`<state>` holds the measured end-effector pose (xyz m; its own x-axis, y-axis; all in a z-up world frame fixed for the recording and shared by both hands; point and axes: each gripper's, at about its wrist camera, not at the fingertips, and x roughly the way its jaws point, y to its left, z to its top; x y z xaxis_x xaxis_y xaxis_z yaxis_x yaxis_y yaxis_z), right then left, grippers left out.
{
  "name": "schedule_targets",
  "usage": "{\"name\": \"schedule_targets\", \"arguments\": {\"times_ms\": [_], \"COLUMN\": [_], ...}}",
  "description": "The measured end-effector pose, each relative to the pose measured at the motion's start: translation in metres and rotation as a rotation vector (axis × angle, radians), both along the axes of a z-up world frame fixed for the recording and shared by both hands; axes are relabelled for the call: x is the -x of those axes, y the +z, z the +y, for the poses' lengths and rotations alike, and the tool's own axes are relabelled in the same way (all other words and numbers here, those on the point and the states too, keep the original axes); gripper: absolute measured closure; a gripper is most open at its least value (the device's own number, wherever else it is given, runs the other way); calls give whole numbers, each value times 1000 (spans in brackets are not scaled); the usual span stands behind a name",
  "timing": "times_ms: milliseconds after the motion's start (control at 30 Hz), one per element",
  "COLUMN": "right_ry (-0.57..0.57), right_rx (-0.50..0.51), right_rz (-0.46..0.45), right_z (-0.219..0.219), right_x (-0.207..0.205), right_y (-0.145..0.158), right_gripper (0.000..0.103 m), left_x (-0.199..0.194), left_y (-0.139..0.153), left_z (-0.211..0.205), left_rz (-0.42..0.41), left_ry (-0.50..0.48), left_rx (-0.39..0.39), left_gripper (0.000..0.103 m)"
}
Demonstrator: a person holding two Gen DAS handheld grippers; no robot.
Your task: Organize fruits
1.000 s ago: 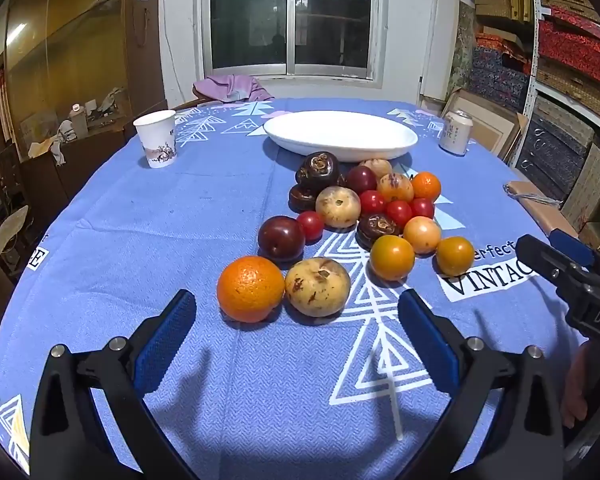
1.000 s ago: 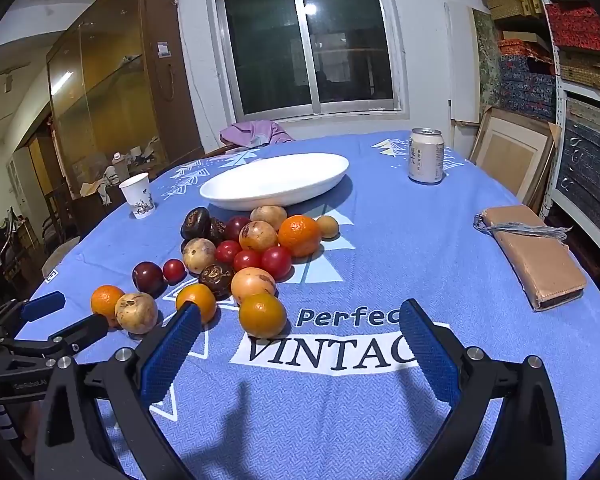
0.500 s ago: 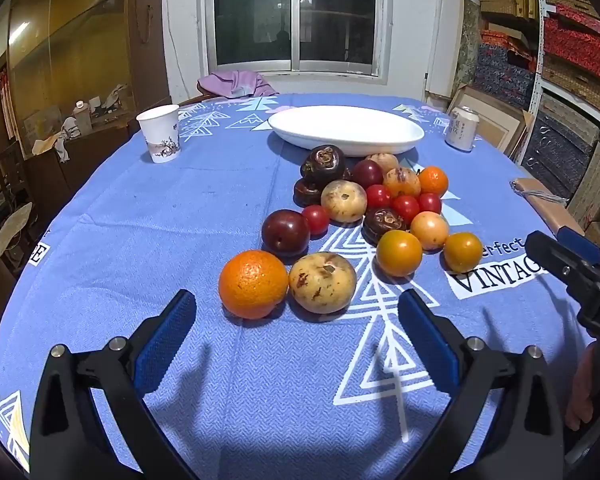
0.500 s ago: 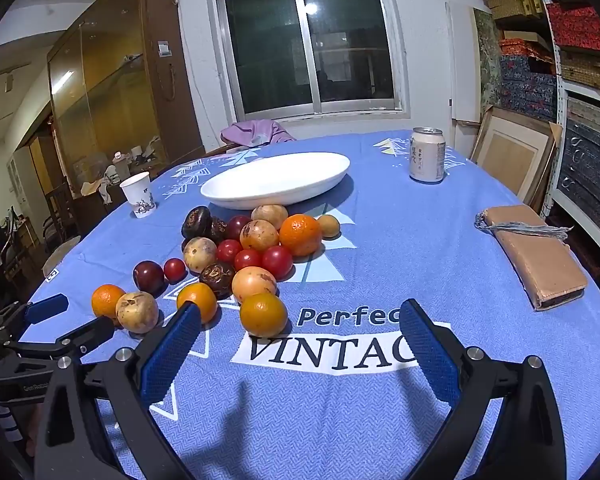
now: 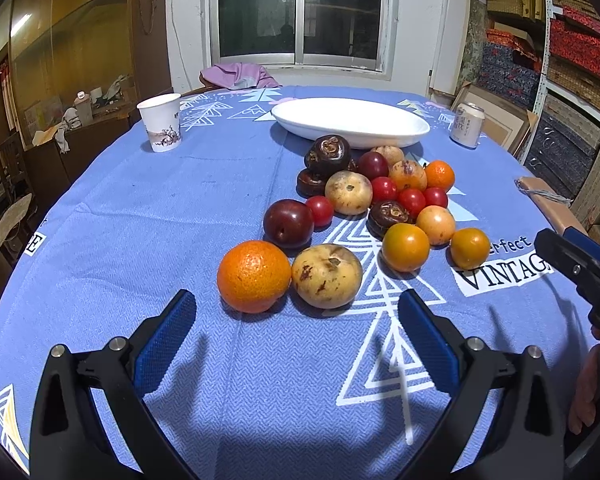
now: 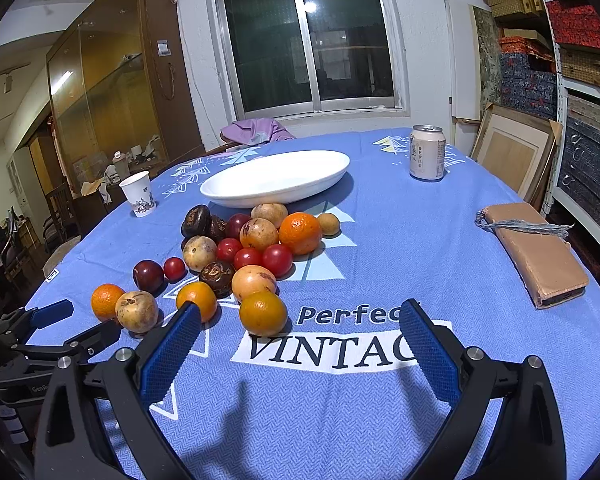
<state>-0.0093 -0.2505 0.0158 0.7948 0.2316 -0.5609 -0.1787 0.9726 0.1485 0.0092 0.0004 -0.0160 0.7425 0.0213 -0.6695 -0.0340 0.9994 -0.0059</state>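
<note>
Several fruits lie in a loose pile on the blue tablecloth, in front of an empty white oval dish [image 5: 350, 122] [image 6: 276, 176]. Nearest my left gripper [image 5: 296, 308] are a large orange [image 5: 254, 276] and a spotted yellow fruit [image 5: 327, 276]; the gripper is open, low over the cloth just short of them. A dark plum [image 5: 288, 224] and a small red tomato [image 5: 319, 210] sit behind. My right gripper [image 6: 300, 320] is open and holds nothing, with a yellow-orange fruit [image 6: 263, 313] just beyond its fingertips. Each gripper shows at the edge of the other's view.
A paper cup [image 5: 161, 122] [image 6: 138, 193] stands at the far left. A drink can [image 5: 467, 125] [image 6: 427, 153] stands far right. A brown wallet-like case [image 6: 538, 252] lies near the table's right edge. Shelves and boxes line the right wall.
The left gripper has crept slightly forward toward the orange and the spotted fruit. The right gripper has barely moved. Both stay open; no fruit has shifted.
</note>
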Motion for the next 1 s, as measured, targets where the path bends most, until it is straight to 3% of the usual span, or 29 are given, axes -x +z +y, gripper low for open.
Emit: {"name": "schedule_targets", "arguments": {"times_ms": [1000], "right_ry": [0], "right_rx": [-3], "right_rz": [2], "right_z": [-1], "right_x": [0], "right_y": [0], "right_gripper": [3], "left_x": [-1], "left_y": [-3], "left_z": [0], "left_rz": [15], "left_ry": [-3], "left_rx": [14], "left_gripper": [4]}}
